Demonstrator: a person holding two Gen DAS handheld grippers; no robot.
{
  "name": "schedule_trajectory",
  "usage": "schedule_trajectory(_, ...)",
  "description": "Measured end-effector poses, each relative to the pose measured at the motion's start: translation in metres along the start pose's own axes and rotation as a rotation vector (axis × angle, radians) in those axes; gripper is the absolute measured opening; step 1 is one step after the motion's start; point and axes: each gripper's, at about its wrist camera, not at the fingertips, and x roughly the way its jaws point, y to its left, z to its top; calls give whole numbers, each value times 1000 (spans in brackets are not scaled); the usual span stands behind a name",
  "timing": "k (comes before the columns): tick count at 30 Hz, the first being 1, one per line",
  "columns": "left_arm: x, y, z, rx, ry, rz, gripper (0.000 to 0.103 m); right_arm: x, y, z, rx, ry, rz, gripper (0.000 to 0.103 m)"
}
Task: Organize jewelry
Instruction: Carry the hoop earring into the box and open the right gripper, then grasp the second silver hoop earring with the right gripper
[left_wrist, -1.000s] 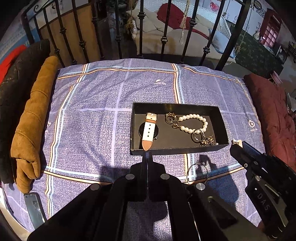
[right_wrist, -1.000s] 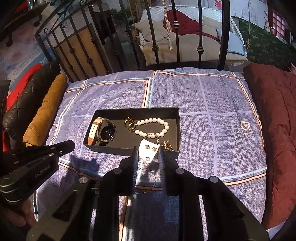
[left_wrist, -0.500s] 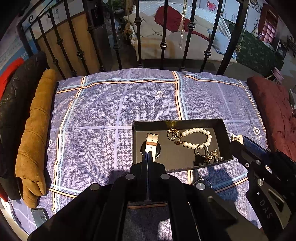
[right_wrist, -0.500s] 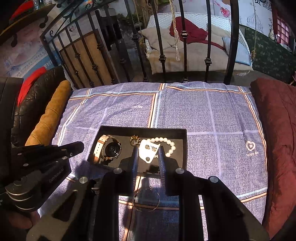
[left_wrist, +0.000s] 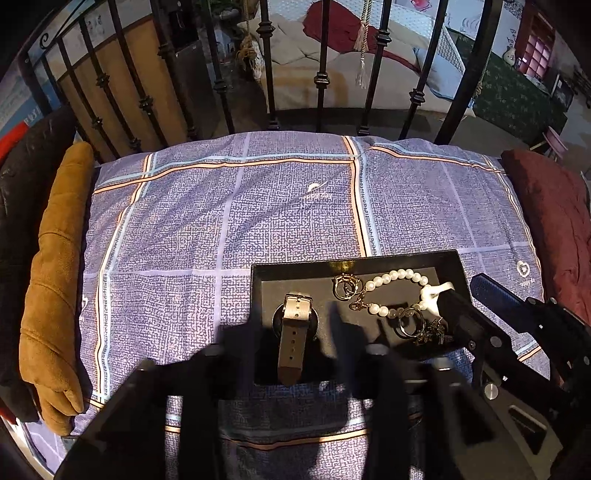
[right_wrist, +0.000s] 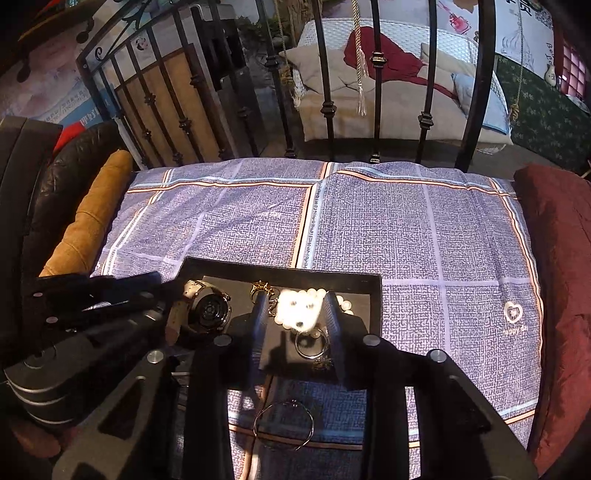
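jewelry box (left_wrist: 448, 258) rests on checked bedspread (left_wrist: 221, 221).

You see a checked purple bedspread (left_wrist: 221, 221), tan cushion (left_wrist: 55, 280) left, maroon quilt (right_wrist: 554, 266) right, black iron railing (left_wrist: 321, 74) beyond.

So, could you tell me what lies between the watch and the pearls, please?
A gold charm on the black tray's floor, clearest in the left wrist view.

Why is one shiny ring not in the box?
That thin bangle lies alone on the bedspread, just outside the black box, while the watch and pearl bracelet are already inside.
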Motion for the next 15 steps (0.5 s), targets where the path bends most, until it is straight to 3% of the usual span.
schedule_trajectory(2, 1, 3, 0, -2, -12, 23, 62, 3, -4, 0, 1, 2, -27, 48)
schedule_trajectory(6, -3, 13, -1, -26, -26, 26, 65, 0, -15, -2, 27, -7, -33, 48)
schedule_trajectory(11, -16, 34, -12, -71, -66, 58, 75, -7, -30, -17, 70, 12, -49, 48)
schedule_trajectory(15, -10, 46, -36, -79, -16, 40, 76, -9, -38, -42, 104, 51, -62, 48)
